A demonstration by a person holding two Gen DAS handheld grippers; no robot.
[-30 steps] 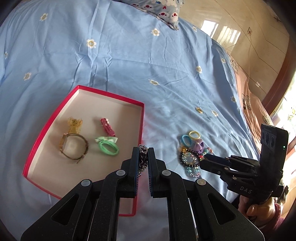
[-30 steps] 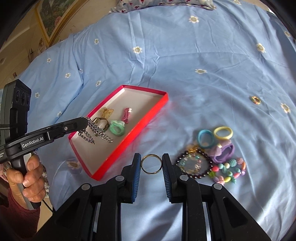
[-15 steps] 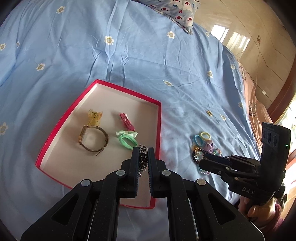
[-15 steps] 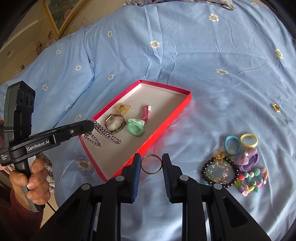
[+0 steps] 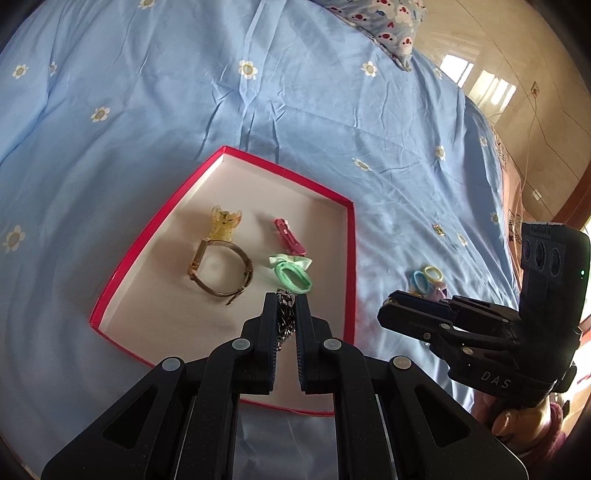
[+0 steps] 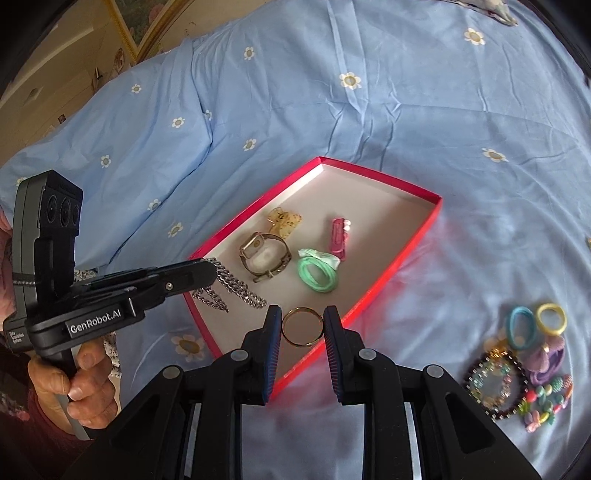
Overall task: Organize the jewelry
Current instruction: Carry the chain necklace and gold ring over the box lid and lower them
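Note:
A red-rimmed box [image 5: 349, 236] [image 6: 413, 243] lies on the blue bedspread. In it are a watch [image 5: 221, 269] [image 6: 264, 256], a yellow clip [image 5: 223, 221], a pink clip [image 5: 290, 236] [image 6: 340, 234] and a green hair tie [image 5: 293, 277] [image 6: 317, 273]. My left gripper [image 5: 285, 301] [image 6: 207, 271] is shut on a silver chain [image 5: 285, 317] [image 6: 236, 290] that hangs over the box's near end. My right gripper [image 6: 302, 326] [image 5: 388, 314] is shut on a gold ring [image 6: 302, 326] above the box's near rim.
A pile of hair ties [image 6: 535, 325] [image 5: 426, 278] and bead bracelets [image 6: 498, 384] lies on the bedspread right of the box. A patterned pillow [image 5: 384, 26] sits at the far edge. Tiled floor [image 5: 517, 92] lies beyond the bed.
Both grippers have moved left from the jewelry pile toward the box. The chain now hangs over the box interior, and the ring is above its near rim.

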